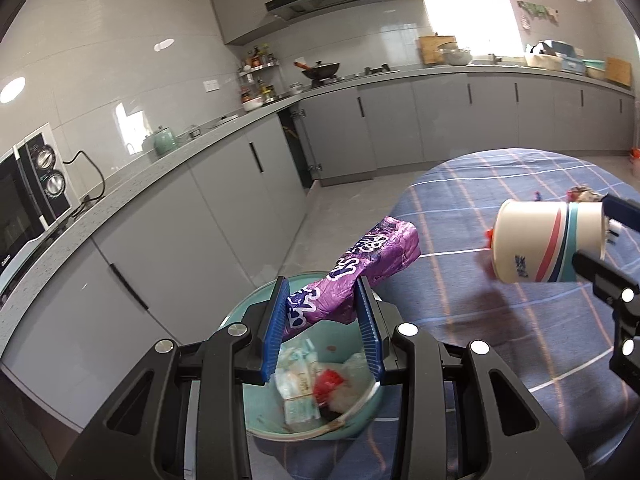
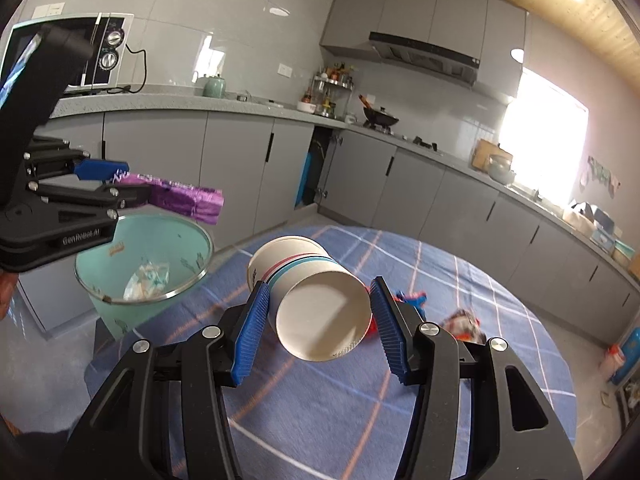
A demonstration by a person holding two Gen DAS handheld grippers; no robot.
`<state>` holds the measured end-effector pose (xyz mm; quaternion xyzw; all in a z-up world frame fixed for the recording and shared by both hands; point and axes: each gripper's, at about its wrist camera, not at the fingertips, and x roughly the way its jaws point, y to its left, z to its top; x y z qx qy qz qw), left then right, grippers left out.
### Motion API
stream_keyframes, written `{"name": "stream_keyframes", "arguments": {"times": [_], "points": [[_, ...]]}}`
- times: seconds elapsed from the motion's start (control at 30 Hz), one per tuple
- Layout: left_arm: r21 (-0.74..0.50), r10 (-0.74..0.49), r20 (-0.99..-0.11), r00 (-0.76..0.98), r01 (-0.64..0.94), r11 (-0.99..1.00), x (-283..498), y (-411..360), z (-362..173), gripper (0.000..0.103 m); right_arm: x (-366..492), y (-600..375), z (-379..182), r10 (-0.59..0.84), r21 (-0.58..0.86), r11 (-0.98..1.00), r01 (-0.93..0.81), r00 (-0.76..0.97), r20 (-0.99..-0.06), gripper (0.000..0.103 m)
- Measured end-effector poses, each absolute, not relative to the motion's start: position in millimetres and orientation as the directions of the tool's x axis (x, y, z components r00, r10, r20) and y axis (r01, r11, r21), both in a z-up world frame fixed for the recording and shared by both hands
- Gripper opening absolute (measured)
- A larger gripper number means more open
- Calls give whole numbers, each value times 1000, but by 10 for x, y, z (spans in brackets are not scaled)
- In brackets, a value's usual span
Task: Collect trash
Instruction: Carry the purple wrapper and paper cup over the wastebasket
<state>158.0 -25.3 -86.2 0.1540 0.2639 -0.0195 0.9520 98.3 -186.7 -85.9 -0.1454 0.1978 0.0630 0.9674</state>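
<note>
Grey kitchen cabinets are lining the walls behind a round bench (image 2: 460,280) covered in a blue checked cloth. Beside the bench, a mint green bin (image 2: 116,312) is standing with crumpled wrappers lying inside. Above its rim, the left gripper (image 1: 322,324) is clamping a purple wrapper (image 1: 356,268) between its narrow blue pads. Over the cloth, the right gripper (image 2: 316,328) is holding a paper cup (image 2: 308,296) on its side, open mouth facing the camera. More scraps (image 2: 464,324) are lying on the bench beyond it.
</note>
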Motion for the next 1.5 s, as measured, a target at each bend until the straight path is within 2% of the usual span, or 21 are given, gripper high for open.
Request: {"name": "stream_keyframes", "arguments": {"times": [0.8,1.5], "points": [[305,200,-506,839,-43,951,1885,315,-996,35,1654,-1285,-768,179,-113,961,-252,879,-442,52],[315,264,-521,812,-105,943,1977,705,-1078,35,1883,-904,-869,246,-82,945,-317,852,-462,52]]}}
